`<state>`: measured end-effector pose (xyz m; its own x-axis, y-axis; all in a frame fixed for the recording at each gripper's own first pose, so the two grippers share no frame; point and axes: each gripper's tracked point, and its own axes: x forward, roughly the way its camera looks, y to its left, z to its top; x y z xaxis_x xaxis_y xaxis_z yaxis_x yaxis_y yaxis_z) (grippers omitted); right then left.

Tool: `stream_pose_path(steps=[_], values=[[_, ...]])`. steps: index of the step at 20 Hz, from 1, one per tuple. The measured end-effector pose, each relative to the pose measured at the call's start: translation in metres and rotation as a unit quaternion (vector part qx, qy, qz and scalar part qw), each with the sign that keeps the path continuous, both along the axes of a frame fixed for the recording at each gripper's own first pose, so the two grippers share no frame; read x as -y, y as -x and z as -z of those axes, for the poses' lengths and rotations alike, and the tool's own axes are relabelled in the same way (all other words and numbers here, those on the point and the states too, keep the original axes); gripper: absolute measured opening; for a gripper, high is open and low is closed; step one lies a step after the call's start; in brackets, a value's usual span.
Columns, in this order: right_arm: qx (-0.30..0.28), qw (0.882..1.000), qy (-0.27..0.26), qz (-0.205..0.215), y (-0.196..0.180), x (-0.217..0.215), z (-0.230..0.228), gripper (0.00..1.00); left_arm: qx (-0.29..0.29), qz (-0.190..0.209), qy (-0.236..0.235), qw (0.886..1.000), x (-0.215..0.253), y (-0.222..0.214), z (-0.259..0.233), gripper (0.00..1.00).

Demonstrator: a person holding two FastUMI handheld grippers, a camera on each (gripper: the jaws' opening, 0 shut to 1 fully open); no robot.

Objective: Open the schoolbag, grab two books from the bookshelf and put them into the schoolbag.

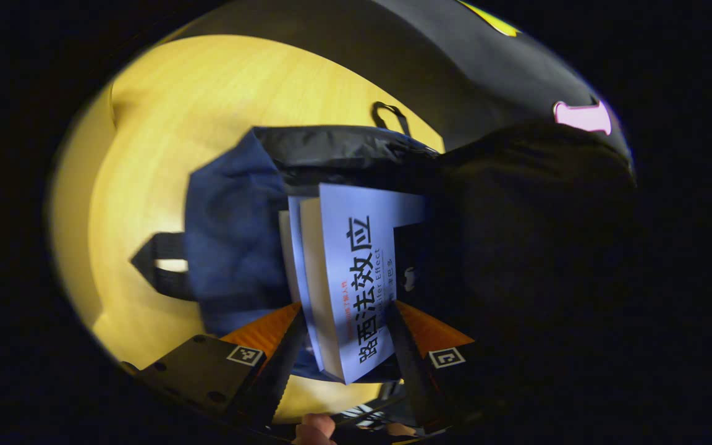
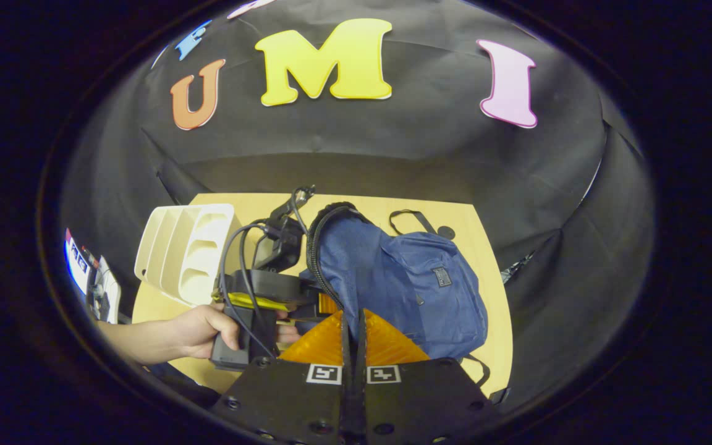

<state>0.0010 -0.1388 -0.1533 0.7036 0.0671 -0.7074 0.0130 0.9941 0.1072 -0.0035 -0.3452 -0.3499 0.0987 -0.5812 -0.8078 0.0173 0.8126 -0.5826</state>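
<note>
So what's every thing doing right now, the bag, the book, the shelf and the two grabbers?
Schoolbag: open at the top, lying on the table.
Book: clamped upright, going into the bag mouth, a second book beside it.
Bookshelf: empty, no books in its slots.
Left gripper: jaws shut on the book.
Right gripper: jaws closed, holding nothing.

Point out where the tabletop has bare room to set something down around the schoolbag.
Bare wood lies beyond the schoolbag toward the booth wall, and along the table edge beside it. It is crowded between the white bookshelf and the bag, where the left gripper holds a book.
</note>
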Motion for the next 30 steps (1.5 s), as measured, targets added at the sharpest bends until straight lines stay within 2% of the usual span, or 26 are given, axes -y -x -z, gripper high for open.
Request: stream_pose_path(steps=[2, 3, 4, 6, 9, 12, 13, 14, 18, 20, 21, 22, 23, 24, 26, 28, 30], values=[[-0.002, 1.0, -0.002, -0.001, -0.001, -0.002, 0.002, 0.0, 0.021, 0.007, -0.028, 0.999, -0.008, -0.003, -0.01, 0.82], [-0.003, 1.0, -0.004, -0.002, -0.001, -0.003, 0.003, 0.0, 0.035, 0.007, -0.037, 0.999, -0.013, -0.006, -0.017, 0.94], [-0.004, 1.0, -0.006, -0.003, -0.002, -0.005, 0.003, 0.0, 0.055, 0.004, -0.048, 0.997, -0.019, -0.01, -0.026, 0.82], [-0.006, 1.0, -0.009, -0.005, -0.003, -0.008, 0.005, 0.0, 0.107, -0.004, -0.074, 0.992, -0.037, -0.021, -0.039, 0.82], [-0.007, 1.0, -0.011, -0.007, -0.004, -0.012, 0.008, 0.0, 0.194, -0.027, -0.106, 0.975, -0.068, -0.039, -0.074, 0.82], [-0.011, 1.0, -0.021, -0.006, -0.006, -0.021, 0.015, 0.0, 0.285, -0.053, -0.126, 0.949, -0.099, -0.057, -0.12, 0.82], [-0.013, 1.0, -0.022, -0.006, -0.007, -0.023, 0.014, 0.03, 0.31, -0.063, -0.126, 0.94, -0.107, -0.061, -0.138, 0.82], [-0.011, 1.0, -0.023, -0.005, -0.006, -0.026, 0.018, 0.0, 0.335, -0.07, -0.129, 0.931, -0.116, -0.062, -0.156, 0.82], [-0.007, 1.0, -0.03, -0.003, -0.006, -0.039, 0.022, 0.02, 0.437, -0.091, -0.165, 0.88, -0.156, -0.073, -0.215, 0.82], [0.001, 0.999, -0.05, -0.008, -0.005, -0.052, 0.018, 0.11, 0.47, -0.108, -0.172, 0.859, -0.168, -0.075, -0.237, 0.84], [0.009, 0.998, -0.056, -0.008, -0.005, -0.057, 0.012, 0.22, 0.484, -0.116, -0.176, 0.849, -0.18, -0.075, -0.251, 0.99], [0.023, 0.998, -0.058, -0.009, -0.006, -0.06, 0.006, 0.29, 0.49, -0.121, -0.175, 0.845, -0.188, -0.072, -0.262, 0.89], [0.04, 0.998, -0.056, -0.008, -0.008, -0.064, -0.004, 0.38, 0.492, -0.126, -0.174, 0.844, -0.194, -0.07, -0.27, 0.99], [0.059, 0.997, -0.053, -0.006, -0.008, -0.066, -0.014, 0.43, 0.498, -0.133, -0.174, 0.839, -0.203, -0.069, -0.28, 0.99], [0.106, 0.993, -0.053, 0.0, -0.01, -0.071, -0.041, 0.71, 0.521, -0.146, -0.178, 0.822, -0.216, -0.066, -0.309, 0.99], [0.17, 0.984, -0.053, 0.019, -0.012, -0.069, -0.079, 0.99, 0.554, -0.157, -0.19, 0.795, -0.235, -0.062, -0.34, 0.98], [0.235, 0.97, -0.046, 0.035, -0.011, -0.064, -0.125, 0.96, 0.586, -0.167, -0.196, 0.768, -0.25, -0.054, -0.372, 0.98]])
